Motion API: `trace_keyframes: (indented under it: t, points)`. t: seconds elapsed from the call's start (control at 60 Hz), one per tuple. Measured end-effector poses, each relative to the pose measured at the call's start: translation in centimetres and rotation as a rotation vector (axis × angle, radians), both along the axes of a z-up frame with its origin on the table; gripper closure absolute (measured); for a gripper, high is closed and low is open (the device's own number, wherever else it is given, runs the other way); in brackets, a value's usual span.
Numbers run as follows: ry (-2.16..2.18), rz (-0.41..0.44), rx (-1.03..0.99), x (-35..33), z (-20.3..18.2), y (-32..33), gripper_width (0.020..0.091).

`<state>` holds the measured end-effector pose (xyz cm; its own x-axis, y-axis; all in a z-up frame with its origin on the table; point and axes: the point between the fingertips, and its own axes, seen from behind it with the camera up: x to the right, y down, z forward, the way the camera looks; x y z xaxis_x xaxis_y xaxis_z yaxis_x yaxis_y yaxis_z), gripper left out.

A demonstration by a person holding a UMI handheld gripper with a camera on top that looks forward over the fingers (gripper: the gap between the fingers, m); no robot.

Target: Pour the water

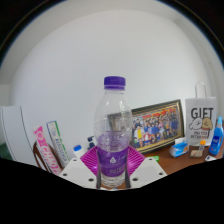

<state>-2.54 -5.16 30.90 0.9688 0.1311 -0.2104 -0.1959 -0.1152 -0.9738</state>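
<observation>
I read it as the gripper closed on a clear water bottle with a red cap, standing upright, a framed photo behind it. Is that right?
One detail is off: the cap is purple, not red, as the gripper view shows. The rest holds: the gripper is closed on the clear water bottle, which stands upright, with a framed photo behind it.

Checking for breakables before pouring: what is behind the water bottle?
Behind the bottle, which the claw grips, a framed group photo leans against the white wall. The bottle covers the photo's left end; a white gift box stands further right.
</observation>
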Motion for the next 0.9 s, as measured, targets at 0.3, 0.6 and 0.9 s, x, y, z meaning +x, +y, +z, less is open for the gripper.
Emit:
trace_keyframes:
  t: [0.3,0.6,0.9]
  points:
    - [-0.229,-0.094,-0.115,10.8,-14.0,3.1,0.0782]
    - [-0.253,-0.085,-0.218,11.3,-23.1,2.3,0.0765]
    - [-0.235,-0.075,-0.26,11.5,-23.8,1.3,0.0445]
